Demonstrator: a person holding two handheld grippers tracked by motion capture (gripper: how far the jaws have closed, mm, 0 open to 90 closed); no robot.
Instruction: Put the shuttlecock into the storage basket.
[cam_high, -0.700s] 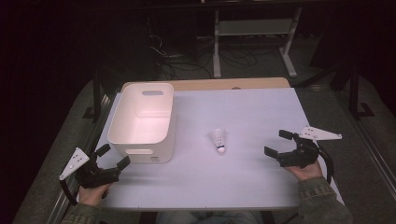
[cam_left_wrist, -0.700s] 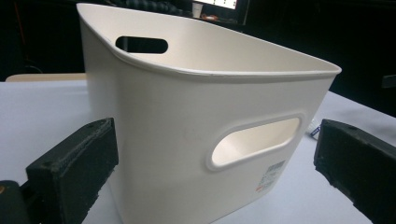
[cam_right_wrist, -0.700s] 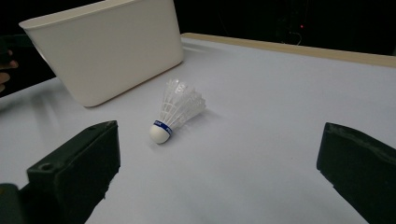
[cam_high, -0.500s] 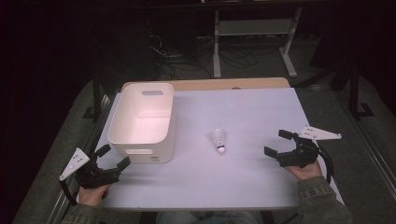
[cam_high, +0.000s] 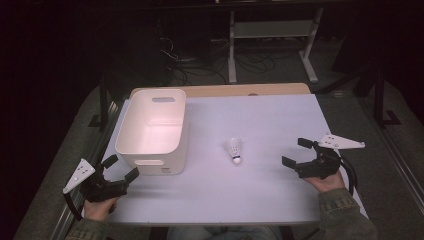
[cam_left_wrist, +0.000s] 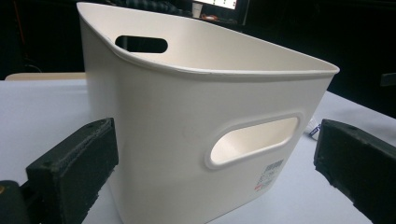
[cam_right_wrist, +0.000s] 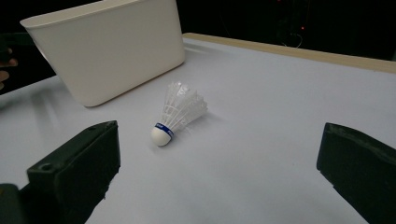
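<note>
The shuttlecock (cam_high: 233, 150) is lying on its side on the counter (cam_high: 260, 195), cork end pointing toward the person, just right of the white bin (cam_high: 154, 131) and apart from it. The right gripper (cam_high: 296, 155) is resting near the counter's right edge, aiming at the shuttlecock with its jaws spread wide and nothing between them. The left gripper (cam_high: 121, 167) is sitting at the near left corner, jaws gaping and empty, facing the bin's near wall
</note>
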